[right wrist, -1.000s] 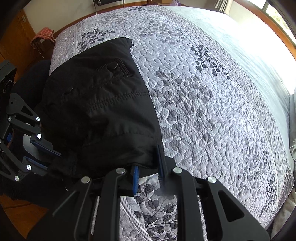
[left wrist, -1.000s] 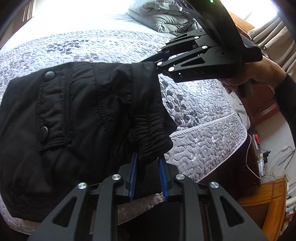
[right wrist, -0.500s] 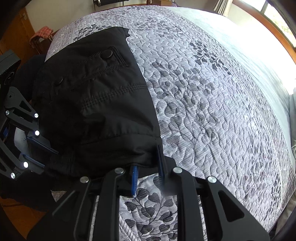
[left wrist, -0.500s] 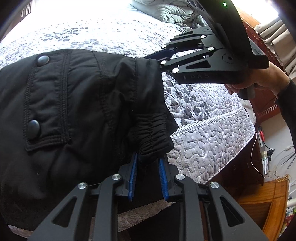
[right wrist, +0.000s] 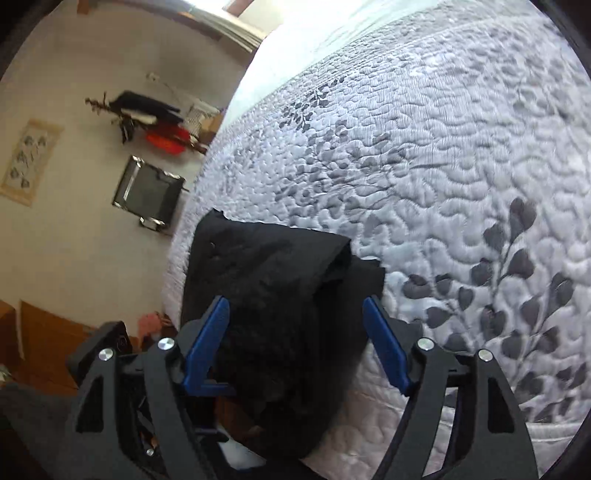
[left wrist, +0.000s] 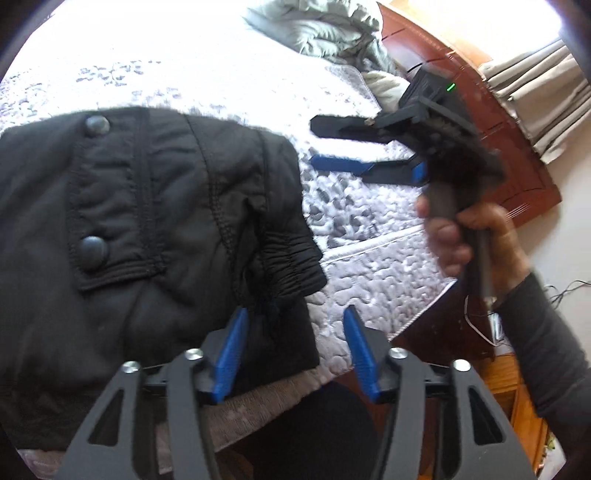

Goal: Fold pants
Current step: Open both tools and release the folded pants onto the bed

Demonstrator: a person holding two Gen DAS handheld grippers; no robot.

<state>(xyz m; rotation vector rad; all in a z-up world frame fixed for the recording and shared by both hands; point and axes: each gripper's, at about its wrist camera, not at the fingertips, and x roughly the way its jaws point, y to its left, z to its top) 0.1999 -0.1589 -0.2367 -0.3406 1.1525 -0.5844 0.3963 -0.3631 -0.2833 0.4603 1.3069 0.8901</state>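
- The left tongs (left wrist: 293, 332) stand spread, blue pads wide apart, gripping nothing; the gathered cuff of the black pants (left wrist: 147, 236) lies just ahead of them, its edge falling between the two pads without being pinched.
- The right tongs (right wrist: 297, 325) are likewise spread and hold nothing; in their own view a bunched fold of the pants (right wrist: 273, 295) sits in the gap between the pads.
- Seen from the left wrist, the right tongs (left wrist: 332, 144) hover over the quilt, apart from the pants and to their right, carried by the person's right hand (left wrist: 476, 240).
- The pants rest folded on the bed (left wrist: 369, 236), near its corner, with a snap-buttoned pocket flap facing up; the lower part drapes over the mattress edge toward the left tongs.
- The bed wears a grey quilt with a leaf print (right wrist: 461, 166).
- A crumpled grey blanket (left wrist: 321, 33) lies at the far end of the bed.
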